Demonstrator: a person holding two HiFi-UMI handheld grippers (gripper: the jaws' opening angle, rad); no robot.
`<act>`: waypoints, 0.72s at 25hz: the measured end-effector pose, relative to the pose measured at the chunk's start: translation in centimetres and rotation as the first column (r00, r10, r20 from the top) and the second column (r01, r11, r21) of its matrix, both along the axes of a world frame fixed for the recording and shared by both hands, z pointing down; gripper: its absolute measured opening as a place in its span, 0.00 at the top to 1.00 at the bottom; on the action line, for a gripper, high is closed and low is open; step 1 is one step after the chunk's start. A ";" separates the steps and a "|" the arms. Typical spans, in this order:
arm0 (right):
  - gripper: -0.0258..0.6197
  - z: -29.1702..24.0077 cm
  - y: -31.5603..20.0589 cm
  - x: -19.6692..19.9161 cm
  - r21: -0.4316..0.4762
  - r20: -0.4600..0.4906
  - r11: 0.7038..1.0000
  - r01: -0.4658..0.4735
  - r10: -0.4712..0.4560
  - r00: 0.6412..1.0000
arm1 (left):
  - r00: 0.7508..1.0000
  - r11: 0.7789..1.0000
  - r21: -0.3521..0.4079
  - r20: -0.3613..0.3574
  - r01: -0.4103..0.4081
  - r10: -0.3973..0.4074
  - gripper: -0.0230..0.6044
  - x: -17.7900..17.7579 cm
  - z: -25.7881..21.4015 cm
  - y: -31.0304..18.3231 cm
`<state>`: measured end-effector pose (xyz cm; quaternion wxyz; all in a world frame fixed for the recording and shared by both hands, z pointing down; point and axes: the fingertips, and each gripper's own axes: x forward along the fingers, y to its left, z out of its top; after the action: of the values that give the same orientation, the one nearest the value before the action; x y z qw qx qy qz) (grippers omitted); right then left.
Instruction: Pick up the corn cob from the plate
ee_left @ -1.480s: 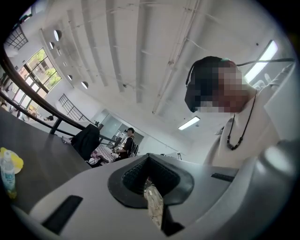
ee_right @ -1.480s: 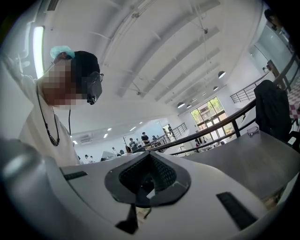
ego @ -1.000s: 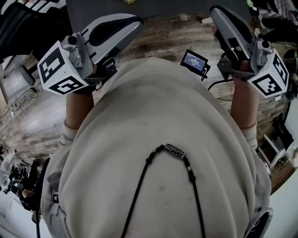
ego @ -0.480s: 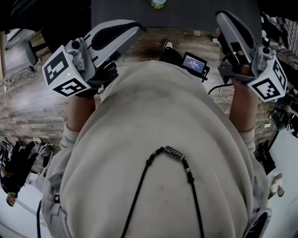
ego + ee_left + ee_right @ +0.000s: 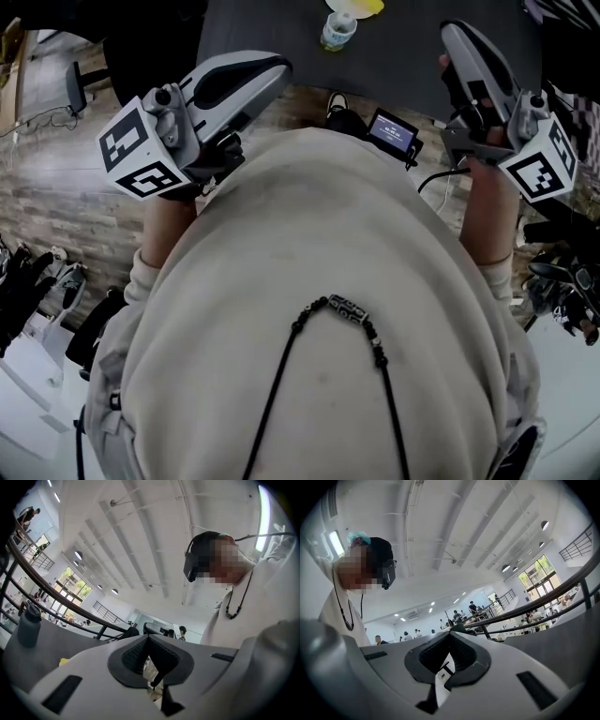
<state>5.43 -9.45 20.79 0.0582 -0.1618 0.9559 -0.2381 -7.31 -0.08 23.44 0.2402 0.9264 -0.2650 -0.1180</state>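
bright daylight, sharp, fisheye-warped dark edges

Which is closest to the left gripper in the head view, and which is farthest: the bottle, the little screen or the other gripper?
Going by the head view, starting from the left gripper:
1. The bottle, just ahead and to the right, on the dark table.
2. The little screen, further right, near the middle.
3. The right gripper, all the way across on the right side.
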 end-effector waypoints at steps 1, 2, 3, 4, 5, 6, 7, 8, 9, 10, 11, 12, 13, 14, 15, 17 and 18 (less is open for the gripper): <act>0.94 0.1 -0.2 -0.1 -0.008 -0.001 1.000 0.004 -0.004 1.000 | 1.000 1.000 -0.004 -0.001 0.003 -0.003 0.96 0.1 -0.1 -0.1; 0.94 0.2 -0.3 -0.1 -0.020 -0.006 1.000 0.008 -0.008 1.000 | 1.000 1.000 -0.011 -0.005 0.004 -0.004 0.96 0.2 -0.3 -0.3; 0.94 0.3 -0.5 -0.1 -0.031 -0.011 0.999 0.012 -0.013 1.000 | 1.000 1.000 -0.018 -0.011 0.005 -0.005 0.96 0.4 -0.6 -0.5; 0.94 0.2 -0.8 -0.1 -0.041 -0.016 0.999 0.017 -0.018 1.000 | 1.000 1.000 -0.024 -0.017 0.006 -0.006 0.96 0.5 -1.0 -0.7; 0.94 0.1 -1.0 -0.1 -0.048 -0.018 0.999 0.021 -0.022 1.000 | 1.000 1.000 -0.029 -0.020 0.006 -0.007 0.96 0.6 -1.3 -0.9; 0.94 0.0 -1.2 -0.1 -0.053 -0.020 0.998 0.026 -0.027 0.999 | 1.000 0.999 -0.033 -0.020 0.007 -0.008 0.96 0.8 -1.5 -1.1; 0.94 0.1 -1.3 -0.1 -0.056 -0.021 0.998 0.030 -0.032 0.999 | 1.000 0.999 -0.037 -0.018 0.008 -0.008 0.96 1.0 -1.6 -1.2; 0.94 0.3 -1.4 0.0 -0.058 -0.021 0.998 0.035 -0.037 0.999 | 1.000 0.999 -0.042 -0.015 0.010 -0.010 0.96 1.2 -1.5 -1.2; 0.94 0.6 -1.5 0.1 -0.058 -0.020 0.997 0.040 -0.042 0.999 | 1.000 0.999 -0.047 -0.011 0.013 -0.014 0.96 1.4 -1.3 -1.3; 0.94 1.0 -1.6 0.2 -0.058 -0.017 0.997 0.045 -0.046 0.999 | 1.000 0.998 -0.054 -0.009 0.018 -0.019 0.96 1.7 -1.0 -1.3; 0.94 1.5 -1.8 0.4 -0.060 -0.014 0.997 0.048 -0.049 0.999 | 1.000 0.998 -0.062 -0.007 0.024 -0.024 0.96 2.0 -0.7 -1.3; 0.94 2.0 -1.9 0.6 -0.064 -0.009 0.997 0.051 -0.052 0.999 | 1.000 0.997 -0.070 -0.004 0.029 -0.029 0.96 2.3 -0.4 -1.4; 0.94 2.6 -2.0 0.8 -0.070 -0.003 0.996 0.056 -0.056 0.998 | 0.999 0.996 -0.079 0.002 0.033 -0.033 0.96 2.6 -0.1 -1.4; 0.94 3.1 -2.1 1.0 -0.078 0.005 0.995 0.063 -0.063 0.998 | 0.999 0.996 -0.086 0.009 0.037 -0.036 0.96 2.9 0.3 -1.5; 0.94 3.8 -2.2 1.4 -0.090 0.014 0.993 0.072 -0.071 0.997 | 0.999 0.995 -0.093 0.018 0.041 -0.040 0.96 3.3 0.5 -1.6; 0.94 5.1 -2.1 2.3 -0.117 0.034 0.989 0.093 -0.089 0.995 | 0.998 0.993 -0.104 0.031 0.050 -0.047 0.96 3.9 0.9 -1.6; 0.94 5.7 -2.0 2.6 -0.126 0.035 0.987 0.103 -0.100 0.994 | 0.998 0.992 -0.111 0.036 0.053 -0.050 0.96 4.2 1.0 -1.5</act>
<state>8.02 -11.44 26.48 0.0492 -0.1130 0.9447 -0.3038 -3.07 -1.61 24.45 0.2843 0.9061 -0.2990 -0.0937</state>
